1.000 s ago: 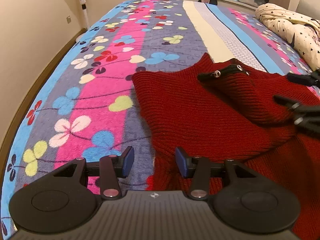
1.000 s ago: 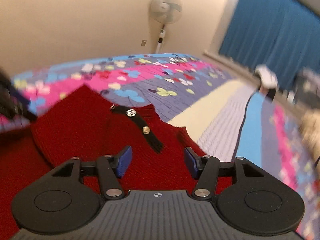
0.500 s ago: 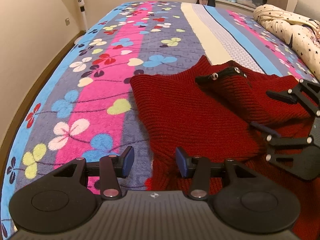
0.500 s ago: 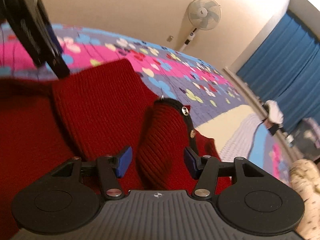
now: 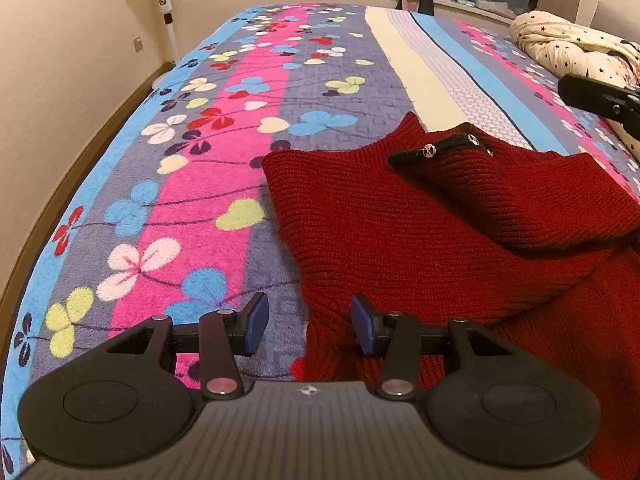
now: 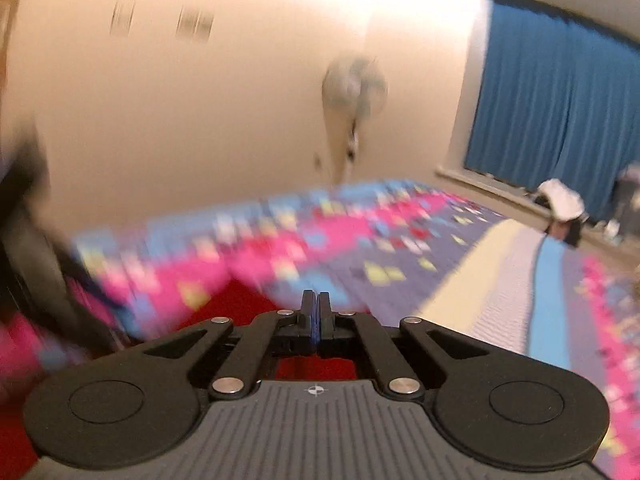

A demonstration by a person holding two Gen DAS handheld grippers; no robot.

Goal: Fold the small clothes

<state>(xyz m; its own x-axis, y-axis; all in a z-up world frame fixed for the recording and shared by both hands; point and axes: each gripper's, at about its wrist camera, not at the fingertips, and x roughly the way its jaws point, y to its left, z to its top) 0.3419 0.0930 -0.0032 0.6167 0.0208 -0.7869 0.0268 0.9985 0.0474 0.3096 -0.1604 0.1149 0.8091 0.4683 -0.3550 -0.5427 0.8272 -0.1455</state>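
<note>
From the left wrist view, a dark red knitted cardigan [image 5: 420, 232] lies spread on a bed [image 5: 240, 120] covered by a striped blanket with clover flowers. The cardigan takes up the near right part of the bed, with its long axis running roughly from the near edge toward the far end. One sleeve [image 5: 500, 184] is laid across the body, and its black buttoned cuff [image 5: 436, 150] points toward the far left; this looks like the first inward fold. The left gripper [image 5: 306, 326] hovers low over the cardigan's left border, its blue pads parted and empty: one pad stands over bare blanket, the other over the knit. It seems placed to take hold of that border for the next fold. At the far right edge of this view, a dark part of the right gripper [image 5: 596, 100] shows above the bed. A standing fan [image 5: 166, 12] is in the far left corner of the room, and a cream star-print quilt [image 5: 572, 48] is bunched at the bed's far right side.

From the right wrist view, which is heavily blurred, the right gripper [image 6: 315, 320] has just been closing and its pads now meet, with nothing between them. It is aimed across the bed toward the wall and blue curtains [image 6: 560, 112], with a patch of red knit just below it.
</note>
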